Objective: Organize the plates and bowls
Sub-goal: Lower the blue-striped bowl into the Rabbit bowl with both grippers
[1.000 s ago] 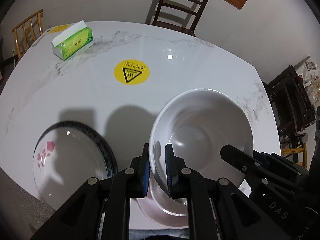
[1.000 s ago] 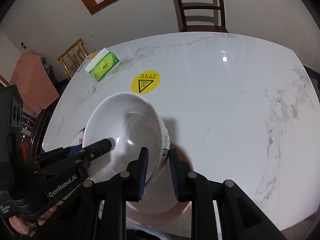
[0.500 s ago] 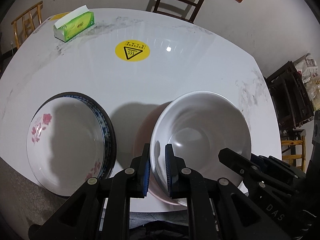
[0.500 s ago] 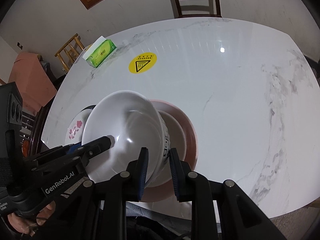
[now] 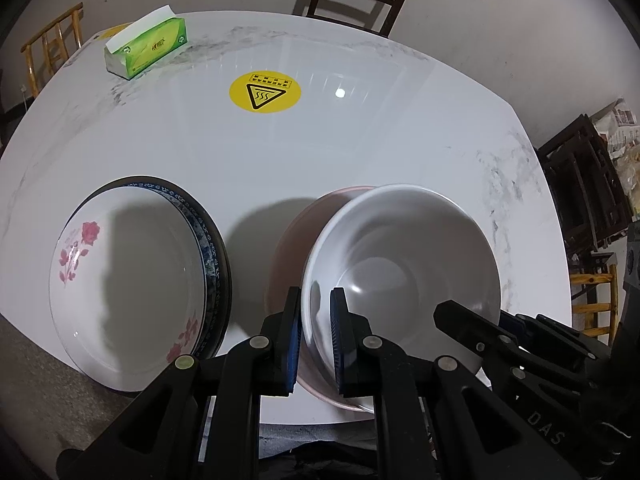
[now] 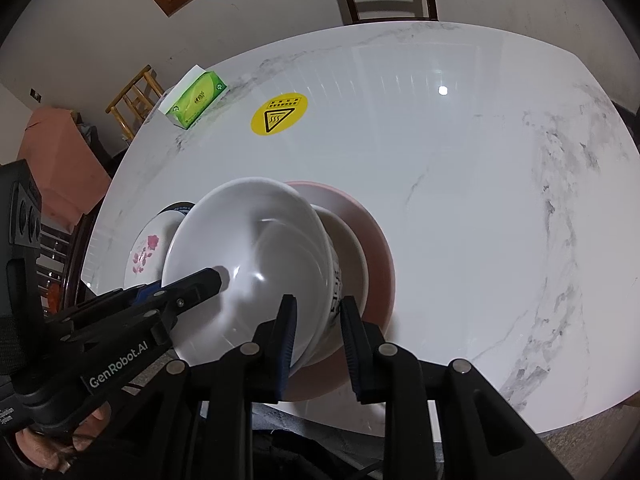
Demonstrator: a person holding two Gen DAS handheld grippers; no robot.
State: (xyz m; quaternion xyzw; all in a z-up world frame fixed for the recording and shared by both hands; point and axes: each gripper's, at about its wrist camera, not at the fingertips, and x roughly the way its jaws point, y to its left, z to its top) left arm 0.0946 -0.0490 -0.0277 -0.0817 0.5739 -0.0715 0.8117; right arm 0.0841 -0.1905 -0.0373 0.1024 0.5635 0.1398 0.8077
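Both grippers have the white bowl [image 5: 404, 264] by its rim, one on each side, and it sits tipped over the pink plate [image 6: 372, 240] on the marble table [image 5: 360, 152]. The left gripper [image 5: 314, 336] has its blue pads pinched narrow on the near-left edge of the rim, wall between them. The right gripper [image 6: 316, 344] straddles the opposite edge, one finger inside the bowl and one outside; its jaws look a touch wider, and on the outer side I cannot tell whether the pad is truly pressing on the printed wall. Whether the bowl's foot is down on the plate is hidden by the bowl itself. Off beyond the left jaws sits the flowered dish [image 5: 128, 276], nested on a dark blue-rimmed plate [image 5: 212, 236] and close beside the pink one. What worries me is the tilt: if either grip lets go before the foot is flat, the bowl could drop onto one edge, rock, and clatter or chip against the plate. A glazed rim held between slim pads could also slide out if one hand eases sooner than the other. And a sideways nudge while pulling away might knock the pink plate into the flowered dish next to it.
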